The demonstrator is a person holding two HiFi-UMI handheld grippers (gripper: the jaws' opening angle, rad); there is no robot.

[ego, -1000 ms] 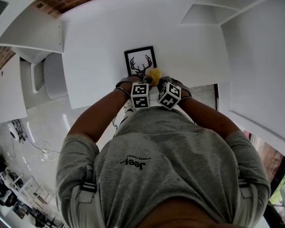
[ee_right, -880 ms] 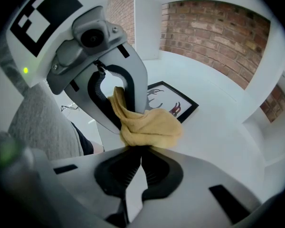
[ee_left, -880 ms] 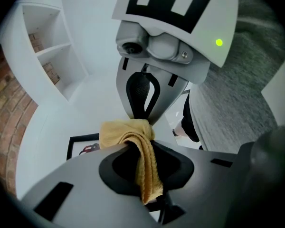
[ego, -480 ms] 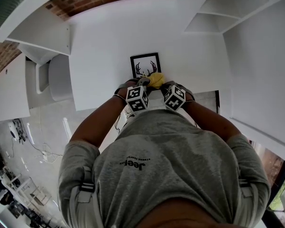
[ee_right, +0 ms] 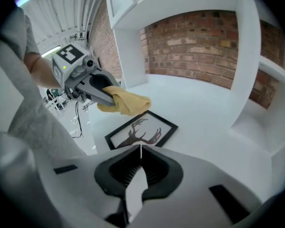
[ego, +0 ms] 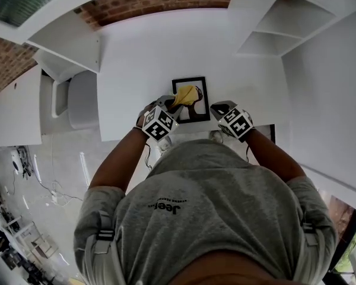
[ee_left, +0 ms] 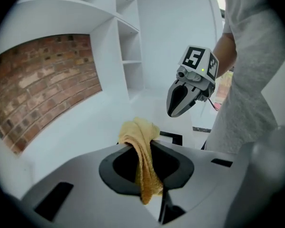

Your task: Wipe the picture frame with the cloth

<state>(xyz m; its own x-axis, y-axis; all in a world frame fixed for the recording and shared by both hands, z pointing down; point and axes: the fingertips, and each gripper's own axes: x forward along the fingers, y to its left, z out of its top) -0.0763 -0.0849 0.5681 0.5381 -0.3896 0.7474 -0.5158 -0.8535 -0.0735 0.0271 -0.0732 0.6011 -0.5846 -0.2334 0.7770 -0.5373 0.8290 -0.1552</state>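
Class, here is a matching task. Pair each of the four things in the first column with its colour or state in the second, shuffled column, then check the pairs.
Column one:
1. cloth
2. picture frame
3. left gripper
4. right gripper

Column two:
A. shut, nothing between its jaws
B. yellow
C. lying flat, black border
D. shut on the cloth

Pairs: 1-B, 2-C, 3-D, 4-A

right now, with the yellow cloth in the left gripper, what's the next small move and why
Probably lower the left gripper until its yellow cloth presses on the black-framed antler picture: the cloth seems to hang above the frame, which lies flat on the white table; the shut right gripper is empty.
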